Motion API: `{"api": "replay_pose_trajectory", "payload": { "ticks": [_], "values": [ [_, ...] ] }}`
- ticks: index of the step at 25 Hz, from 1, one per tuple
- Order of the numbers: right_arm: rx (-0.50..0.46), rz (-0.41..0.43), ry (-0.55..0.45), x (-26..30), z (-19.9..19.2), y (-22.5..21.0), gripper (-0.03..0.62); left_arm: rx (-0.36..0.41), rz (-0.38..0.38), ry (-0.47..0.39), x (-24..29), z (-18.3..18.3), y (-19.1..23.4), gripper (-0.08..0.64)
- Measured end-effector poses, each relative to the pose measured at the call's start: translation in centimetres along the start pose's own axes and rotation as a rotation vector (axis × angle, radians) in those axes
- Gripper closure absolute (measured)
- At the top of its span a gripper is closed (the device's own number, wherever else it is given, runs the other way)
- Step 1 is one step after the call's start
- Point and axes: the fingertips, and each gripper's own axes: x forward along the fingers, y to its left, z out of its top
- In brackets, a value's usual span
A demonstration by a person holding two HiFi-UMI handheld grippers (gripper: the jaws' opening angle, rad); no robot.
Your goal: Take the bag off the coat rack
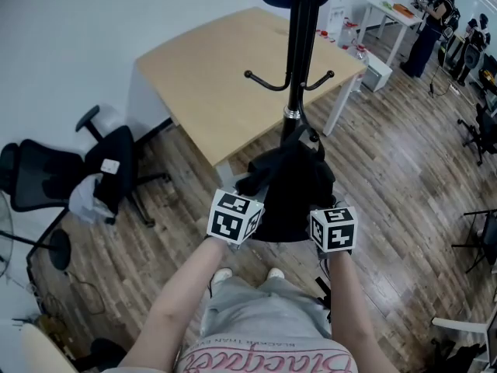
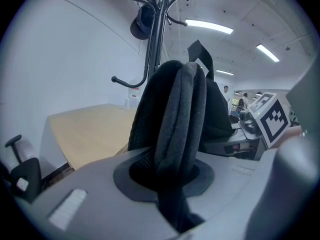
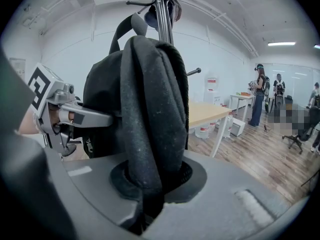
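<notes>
Wood floor (image 1: 404,169) and a pale table (image 1: 217,76) filled the head view, with the rack (image 1: 296,53) rising just past the table's near corner. The bag (image 1: 299,181) hung low beside the pole, under the lower hooks, between the left gripper (image 1: 245,196) and the right gripper (image 1: 326,216). I judged that a claw on each side was there to hold it level and stop it swinging.

From the left gripper view, the jaws were clamped on a folded, padded strap (image 2: 180,114) that filled the gap between them. The bag's top loop (image 2: 201,54) stood upright, clear of every hook, so I took the bag to be off the rack already. Whether it leaned on the pole I could not tell.

From the right gripper view, the jaws stood nearly together, pinched on the other strap (image 3: 150,109), with the bag's body just behind it. I reckoned the straps were chosen because they give the pads something thick and soft to bite. What remained, I thought, was drawing the bag clear of the rack.
</notes>
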Motion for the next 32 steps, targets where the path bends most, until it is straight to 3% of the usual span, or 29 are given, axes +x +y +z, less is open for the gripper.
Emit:
{"api": "replay_pose_trajectory", "payload": {
  "ticks": [12, 32],
  "values": [
    [-0.026, -0.047, -0.08, -0.2, 4.6, 4.9, 0.555, 0.043, -0.014, -0.055, -4.8, 2.9, 3.8, 0.478],
    [-0.143, 0.048, -0.269, -0.2, 15.0, 13.8, 0.555, 0.135, 0.149, -0.266, -14.4, 10.0, 11.5, 0.477]
  ]
}}
